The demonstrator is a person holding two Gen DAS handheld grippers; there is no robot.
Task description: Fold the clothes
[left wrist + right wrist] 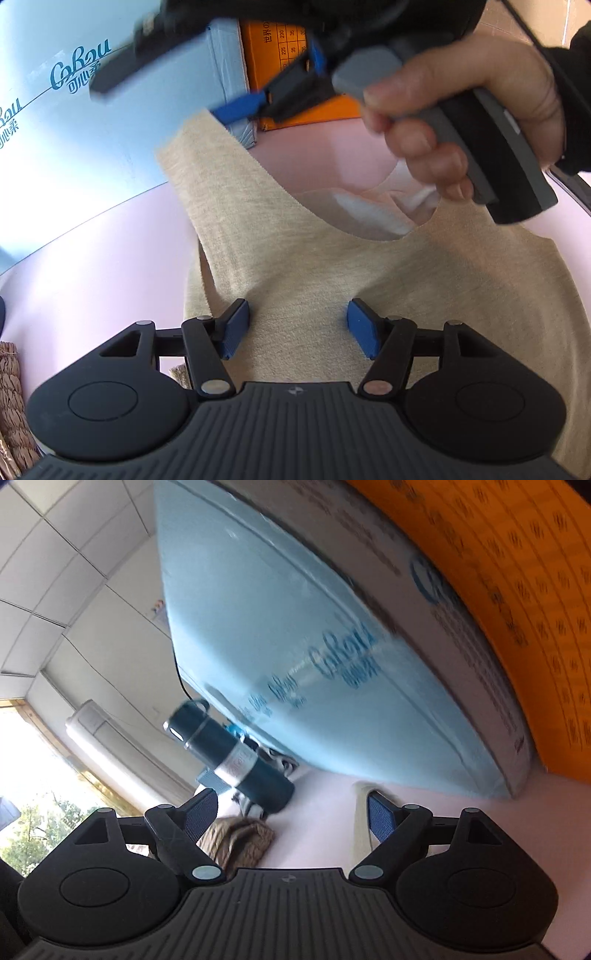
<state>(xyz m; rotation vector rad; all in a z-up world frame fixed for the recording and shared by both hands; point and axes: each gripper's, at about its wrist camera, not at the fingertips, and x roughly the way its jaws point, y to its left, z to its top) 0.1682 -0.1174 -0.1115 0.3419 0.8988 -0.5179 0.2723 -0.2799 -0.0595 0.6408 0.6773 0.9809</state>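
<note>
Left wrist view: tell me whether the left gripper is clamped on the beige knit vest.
No, the left gripper is open, its blue pads apart over the beige knit vest.

Both black grippers, the left gripper (298, 328) and right gripper (291, 814), carry blue ribbed pads; the person's sleeve (576, 92) is black.

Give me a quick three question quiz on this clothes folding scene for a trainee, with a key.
1. True or false: the left gripper is clamped on the beige top.
2. What colour is the table?
3. What stands nearest the flask: A) blue box B) orange box?

Key: 1 false, its jaws are open above the cloth. 2 pink. 3 A.
</note>
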